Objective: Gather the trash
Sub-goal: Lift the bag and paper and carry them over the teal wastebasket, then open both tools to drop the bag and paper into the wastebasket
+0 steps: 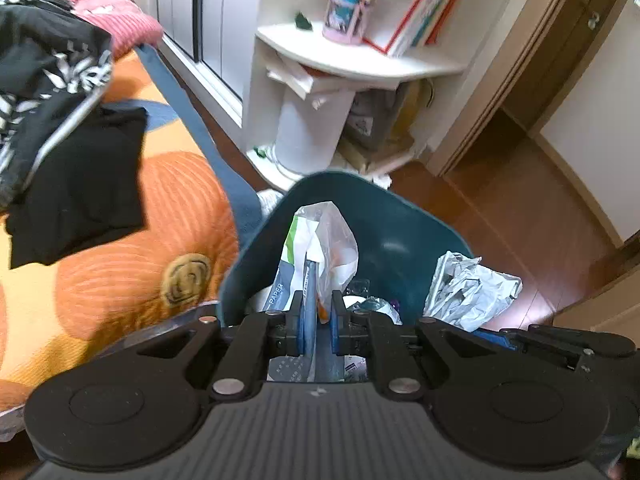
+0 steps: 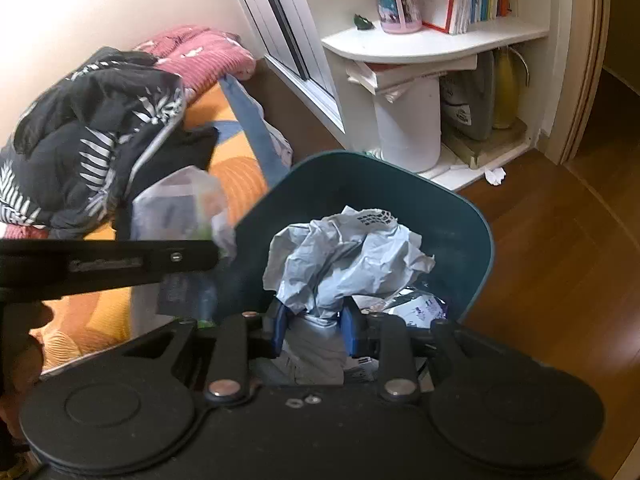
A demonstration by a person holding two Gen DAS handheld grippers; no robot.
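Teal plastic bin (image 1: pixel 404 236), open-topped, standing on the wood floor (image 1: pixel 516 208) beside the bed with the orange flower-print cover (image 1: pixel 132 276); already part-filled with wrappers, its lower half cut off by the gripper bodies in both views.

Item 1: clear plastic bag with a white-and-green printed paper pack (image 1: pixel 320 248), held upright over the bin mouth, long axis running away from the left wrist camera, top corner pointing up toward the far rim. Left gripper (image 1: pixel 318 312) is nearly closed, blue pads pinching the bag's lower end (contents below the pads cannot be read beyond the word PAPER). In the right wrist view the same bag is a blur at the bin's left rim, partly hidden behind the left gripper's arm.

Item 2: crumpled grey-white plastic mailer (image 2: pixel 348 256), bunched, no clear long axis, billowing up and outward from the pads over the bin interior. Right gripper (image 2: pixel 314 326) is part-way closed, clamped on its gathered neck; the portion below the pads is hidden.

Surroundings: pile of dark leaf-print clothing (image 1: pixel 48 68) and a pink knit (image 2: pixel 204 52) on the bed; white corner shelf (image 2: pixel 432 44) with books, a pen pot and a white bucket beneath; small white scrap (image 2: pixel 495 176) on the floor by the shelf foot (too small to identify)
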